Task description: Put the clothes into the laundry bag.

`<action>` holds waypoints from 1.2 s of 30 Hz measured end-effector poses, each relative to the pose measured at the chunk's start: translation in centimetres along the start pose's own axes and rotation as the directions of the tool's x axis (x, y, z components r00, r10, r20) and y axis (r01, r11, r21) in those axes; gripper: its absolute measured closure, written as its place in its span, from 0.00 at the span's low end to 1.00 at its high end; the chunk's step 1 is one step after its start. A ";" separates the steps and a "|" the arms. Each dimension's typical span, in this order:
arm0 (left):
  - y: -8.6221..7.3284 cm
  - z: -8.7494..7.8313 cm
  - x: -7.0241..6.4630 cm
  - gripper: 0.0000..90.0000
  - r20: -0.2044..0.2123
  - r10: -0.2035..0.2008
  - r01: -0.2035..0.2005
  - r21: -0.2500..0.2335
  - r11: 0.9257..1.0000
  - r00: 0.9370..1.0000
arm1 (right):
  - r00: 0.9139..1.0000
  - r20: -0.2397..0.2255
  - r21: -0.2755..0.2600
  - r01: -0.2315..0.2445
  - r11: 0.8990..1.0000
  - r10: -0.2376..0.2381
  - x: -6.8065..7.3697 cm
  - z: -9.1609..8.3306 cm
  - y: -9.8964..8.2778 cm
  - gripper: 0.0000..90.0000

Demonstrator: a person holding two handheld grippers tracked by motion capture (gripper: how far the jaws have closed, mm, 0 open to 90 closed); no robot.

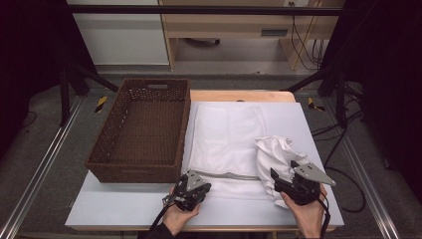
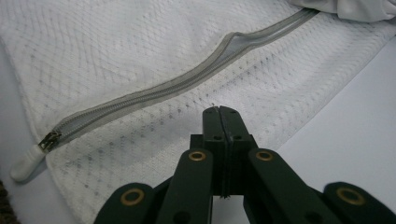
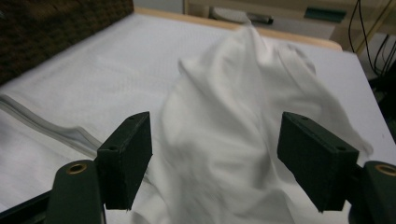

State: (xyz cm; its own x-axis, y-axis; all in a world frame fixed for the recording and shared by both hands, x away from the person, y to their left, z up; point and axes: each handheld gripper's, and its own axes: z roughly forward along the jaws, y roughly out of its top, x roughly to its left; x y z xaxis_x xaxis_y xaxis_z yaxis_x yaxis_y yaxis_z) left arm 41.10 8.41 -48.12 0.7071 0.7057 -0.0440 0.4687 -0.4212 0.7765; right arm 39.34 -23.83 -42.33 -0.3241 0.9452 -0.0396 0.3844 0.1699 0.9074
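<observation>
The mesh bag's zipper (image 2: 177, 84) runs from 9 to 3 o'clock; left tongs (image 2: 223, 112) are closed on the mesh, right tongs (image 3: 215, 158) stand open around the white cloth (image 3: 243, 116).

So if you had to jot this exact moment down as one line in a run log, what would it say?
left gripper: shut over mesh laundry bag | right gripper: open, white cloth between jaws | basket: left of the bag
</observation>
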 end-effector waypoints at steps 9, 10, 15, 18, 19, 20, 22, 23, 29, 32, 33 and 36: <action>-0.3 0.5 -0.4 1.00 -0.008 0.022 -0.022 0.016 1.000 1.000 | 0.966 -0.253 0.067 0.062 0.996 -0.043 6.0 3.9 0.7 0.44; -0.3 0.5 -0.4 1.00 -0.008 0.022 -0.021 0.016 1.000 1.000 | 0.966 -0.253 0.067 0.062 0.996 -0.043 6.0 3.9 0.7 0.44; -0.3 0.6 -0.5 1.00 -0.008 0.018 -0.018 0.013 1.000 1.000 | 0.965 -0.260 0.160 0.084 0.984 -0.040 7.7 7.0 -0.9 0.49; -0.3 0.6 -0.5 1.00 -0.010 0.018 -0.018 0.015 1.000 1.000 | 0.969 -0.242 0.190 0.085 0.978 -0.038 8.1 8.3 -1.6 0.54; -0.3 0.6 -0.5 1.00 -0.010 0.017 -0.017 0.017 1.000 1.000 | 0.969 -0.242 0.190 0.085 0.978 -0.038 8.1 8.3 -1.6 0.54; -0.3 0.6 -0.5 1.00 -0.010 0.017 -0.017 0.015 1.000 1.000 | 0.971 -0.237 0.195 0.084 0.977 -0.037 8.0 8.5 -1.6 0.55; -0.3 0.6 -0.5 1.00 -0.011 0.017 -0.017 0.017 1.000 1.000 | 0.973 -0.223 0.202 0.100 0.974 -0.054 8.0 9.0 -1.9 0.59; -0.3 0.6 -0.5 1.00 -0.011 0.017 -0.017 0.016 1.000 1.000 | 0.974 -0.218 0.209 0.107 0.972 -0.060 8.0 9.3 -2.0 0.61; -0.2 0.6 -0.5 1.00 -0.009 0.018 -0.017 0.019 1.000 1.000 | 0.979 -0.202 0.228 0.086 0.970 -0.039 8.0 10.2 -2.2 0.75; -0.2 0.6 -0.5 1.00 -0.006 0.018 -0.018 0.018 1.000 1.000 | 0.979 -0.203 0.228 0.076 0.971 -0.029 8.0 10.3 -2.2 0.80; -0.2 0.6 -0.5 1.00 -0.005 0.017 -0.017 0.019 1.000 1.000 | 0.978 -0.206 0.228 0.078 0.971 -0.030 8.0 10.3 -2.2 0.84; -0.1 0.6 -0.4 1.00 -0.005 0.018 -0.018 0.024 1.000 1.000 | 0.979 -0.202 0.226 0.078 0.971 -0.032 8.1 10.2 -2.1 0.98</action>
State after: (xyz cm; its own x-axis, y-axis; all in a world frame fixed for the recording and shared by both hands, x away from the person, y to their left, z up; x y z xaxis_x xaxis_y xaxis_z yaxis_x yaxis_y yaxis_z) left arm 41.06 7.80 -48.60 0.7130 0.7007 -0.0270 0.4687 -0.4475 0.7616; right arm 44.75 -13.69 -48.85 -0.5039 0.8636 0.0167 0.5435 0.3020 0.7832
